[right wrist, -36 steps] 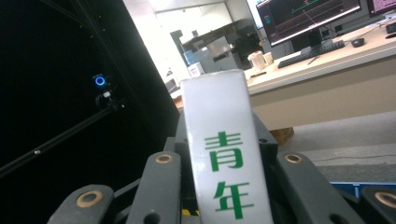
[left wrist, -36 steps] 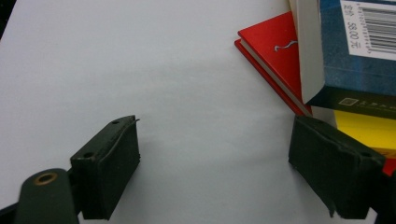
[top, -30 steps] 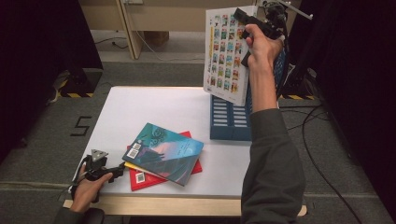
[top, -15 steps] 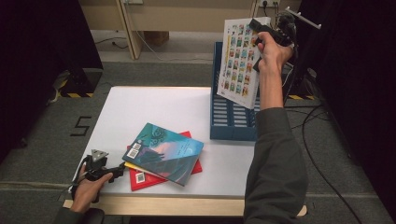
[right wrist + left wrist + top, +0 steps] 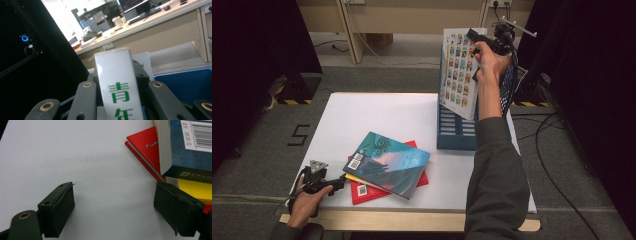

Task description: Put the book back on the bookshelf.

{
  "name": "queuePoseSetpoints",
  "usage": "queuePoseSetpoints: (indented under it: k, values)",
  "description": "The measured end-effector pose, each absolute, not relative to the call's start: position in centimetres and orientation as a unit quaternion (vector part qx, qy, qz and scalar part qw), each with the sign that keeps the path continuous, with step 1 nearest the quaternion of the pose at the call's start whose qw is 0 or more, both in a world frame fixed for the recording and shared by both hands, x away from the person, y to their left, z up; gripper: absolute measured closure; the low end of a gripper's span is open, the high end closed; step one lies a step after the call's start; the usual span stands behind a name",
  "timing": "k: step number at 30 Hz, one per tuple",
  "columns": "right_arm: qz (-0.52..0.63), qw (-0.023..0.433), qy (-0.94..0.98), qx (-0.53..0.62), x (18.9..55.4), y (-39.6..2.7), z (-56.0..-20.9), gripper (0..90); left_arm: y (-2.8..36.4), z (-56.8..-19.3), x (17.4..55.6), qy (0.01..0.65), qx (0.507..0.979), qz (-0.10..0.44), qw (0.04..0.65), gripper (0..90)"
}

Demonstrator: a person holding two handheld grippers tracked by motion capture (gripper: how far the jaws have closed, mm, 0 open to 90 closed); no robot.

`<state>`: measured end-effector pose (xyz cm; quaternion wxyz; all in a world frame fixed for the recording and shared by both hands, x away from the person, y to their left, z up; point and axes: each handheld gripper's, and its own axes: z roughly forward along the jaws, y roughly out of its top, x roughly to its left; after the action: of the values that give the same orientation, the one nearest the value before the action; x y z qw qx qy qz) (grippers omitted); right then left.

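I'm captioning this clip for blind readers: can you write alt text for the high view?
The right gripper holds a white book printed with small pictures upright above a blue file rack at the far right of a white table. Near the front edge, the left gripper rests open beside a teal book stacked on a red book.

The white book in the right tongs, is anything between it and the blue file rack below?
Nothing visible. The right tongs grip the white book upright directly over the blue file rack, whose slots look free beneath it. The stacked books lie apart, nearer the left tongs.
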<state>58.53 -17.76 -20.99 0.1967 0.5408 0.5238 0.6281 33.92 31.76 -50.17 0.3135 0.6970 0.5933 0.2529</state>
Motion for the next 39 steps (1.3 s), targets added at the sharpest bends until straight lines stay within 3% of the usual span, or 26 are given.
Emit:
queuePoseSetpoints:
  k: [9,23,39]
  values:
    - [0.627,0.204,0.53,0.534,57.7,-17.5,-22.6,70.7,31.7,-50.2,33.9,0.593,0.697,0.253,0.313,16.0]
    - [0.606,0.172,0.527,0.571,57.7,-17.3,-29.2,70.0,31.7,-50.1,33.9,0.592,0.699,0.253,0.311,16.3]
    - [0.611,0.164,0.554,0.541,54.9,-18.9,-31.0,65.1,31.7,-50.1,33.9,0.592,0.699,0.253,0.31,16.3]
